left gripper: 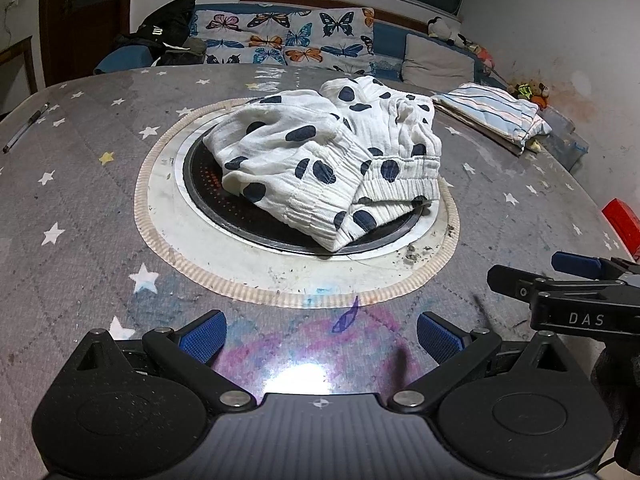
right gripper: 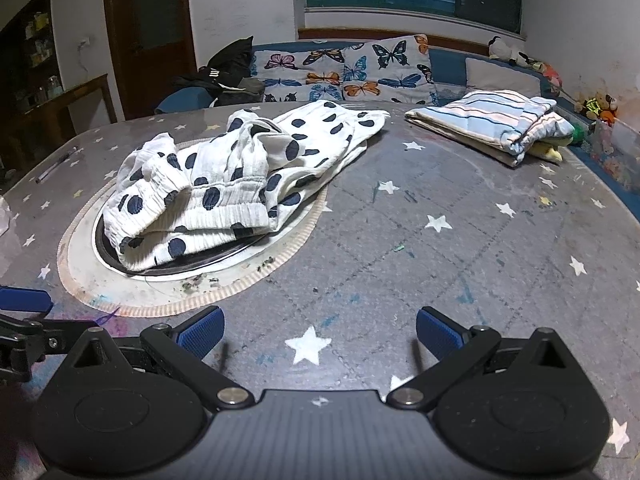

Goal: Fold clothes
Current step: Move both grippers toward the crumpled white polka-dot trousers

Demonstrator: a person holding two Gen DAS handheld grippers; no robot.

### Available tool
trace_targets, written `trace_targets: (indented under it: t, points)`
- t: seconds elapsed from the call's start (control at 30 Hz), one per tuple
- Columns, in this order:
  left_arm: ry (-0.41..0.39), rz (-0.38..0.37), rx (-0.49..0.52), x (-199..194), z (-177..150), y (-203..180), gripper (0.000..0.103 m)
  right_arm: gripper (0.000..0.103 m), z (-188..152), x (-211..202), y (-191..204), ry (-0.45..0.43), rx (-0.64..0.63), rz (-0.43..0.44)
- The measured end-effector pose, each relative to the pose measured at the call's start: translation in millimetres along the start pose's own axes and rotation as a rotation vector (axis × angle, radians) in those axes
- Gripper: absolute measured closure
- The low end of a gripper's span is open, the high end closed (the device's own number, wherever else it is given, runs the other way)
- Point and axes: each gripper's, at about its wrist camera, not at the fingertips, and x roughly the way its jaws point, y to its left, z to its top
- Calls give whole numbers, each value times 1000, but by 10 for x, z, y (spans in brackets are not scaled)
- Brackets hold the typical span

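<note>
Blue-padded left gripper [left gripper: 320, 340] and right gripper [right gripper: 320, 338] both spread wide, holding nothing, above tabletop [right gripper: 440, 260]; spotted white garment [left gripper: 332, 164] lies crumpled, untouched.

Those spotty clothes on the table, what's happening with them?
A person is holding a gripper in each hand to fold clothes. The spotty white garment lies crumpled in a heap over the round black plate in the table, not folded yet. The left gripper and right gripper are both open, holding nothing, near the table's front edge. A striped piece already sits folded at the far right.
</note>
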Motion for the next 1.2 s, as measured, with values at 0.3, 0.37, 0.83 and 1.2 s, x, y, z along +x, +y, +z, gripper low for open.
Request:
trace_targets:
  t: [0.3,0.37,0.83,1.2]
  points:
    - [2,2,5,28,30,-21,0,0,22,28,20,1,-5,12]
    - [4,3,6,37,35,-24,0,0,33,35,24,1,-5,15]
    - [8,12,10,103,120,-23,0,0,117,120,67,2,-17,31]
    - [10,24,10,169,209,5,0,0,183,202,102,0,-28,45]
